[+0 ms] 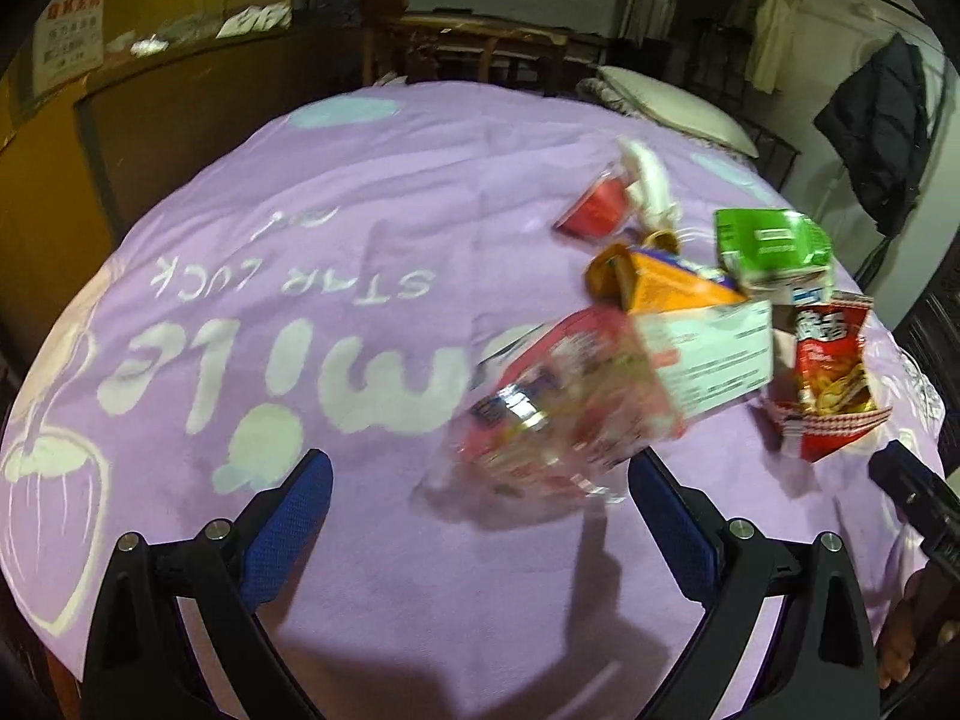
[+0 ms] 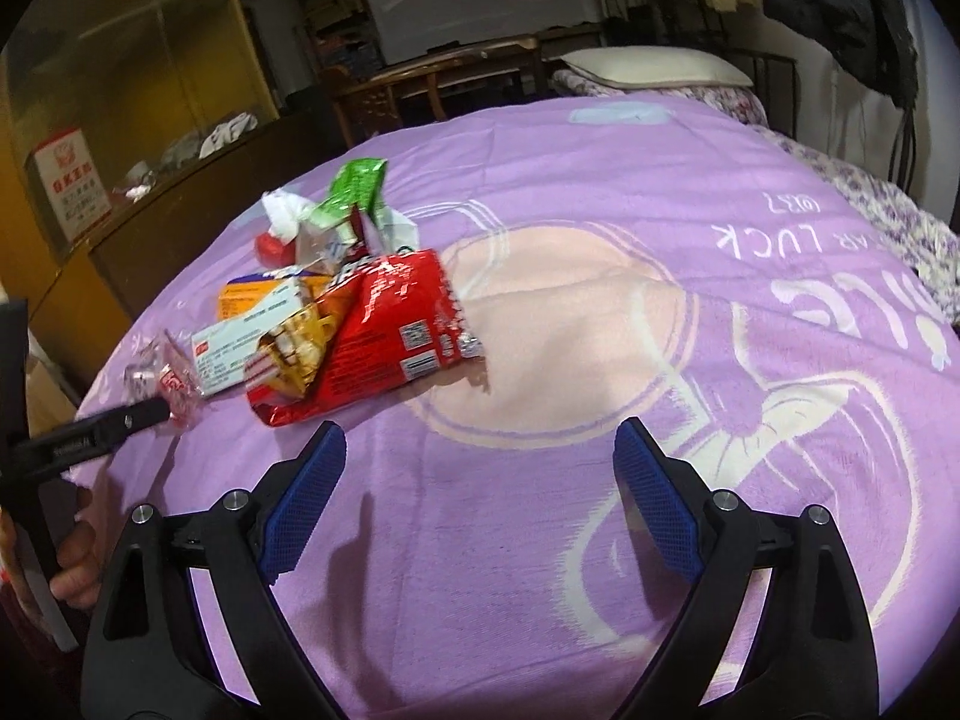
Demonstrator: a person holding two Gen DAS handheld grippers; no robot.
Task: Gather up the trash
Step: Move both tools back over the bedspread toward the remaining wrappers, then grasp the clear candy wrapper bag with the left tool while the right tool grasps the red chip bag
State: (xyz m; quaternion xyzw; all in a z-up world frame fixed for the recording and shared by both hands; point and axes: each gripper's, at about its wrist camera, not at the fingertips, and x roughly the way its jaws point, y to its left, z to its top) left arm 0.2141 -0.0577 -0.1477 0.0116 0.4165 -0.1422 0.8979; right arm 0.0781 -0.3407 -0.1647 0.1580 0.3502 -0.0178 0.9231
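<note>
A heap of trash lies on the purple blanket (image 1: 300, 228). In the left wrist view it holds a crumpled clear wrapper (image 1: 540, 426), a white box (image 1: 714, 354), an orange box (image 1: 666, 288), a green carton (image 1: 768, 246), a red snack bag (image 1: 834, 372), a red cup (image 1: 594, 210) and a white tissue (image 1: 648, 174). My left gripper (image 1: 480, 480) is open, and the near end of the clear wrapper lies between its fingertips. My right gripper (image 2: 483, 480) is open over bare blanket, just right of the red snack bag (image 2: 384, 330). The right wrist view shows a left finger (image 2: 132, 417) touching the clear wrapper (image 2: 168, 378).
The blanket (image 2: 600, 180) covers a bed with a pillow (image 2: 654, 69) at its far end. A wooden chair and table (image 2: 444, 75) stand beyond it, a yellow cabinet (image 2: 120, 90) to the left, and a dark jacket (image 1: 882, 132) hangs at the right. A hand (image 2: 78, 552) holds the left gripper.
</note>
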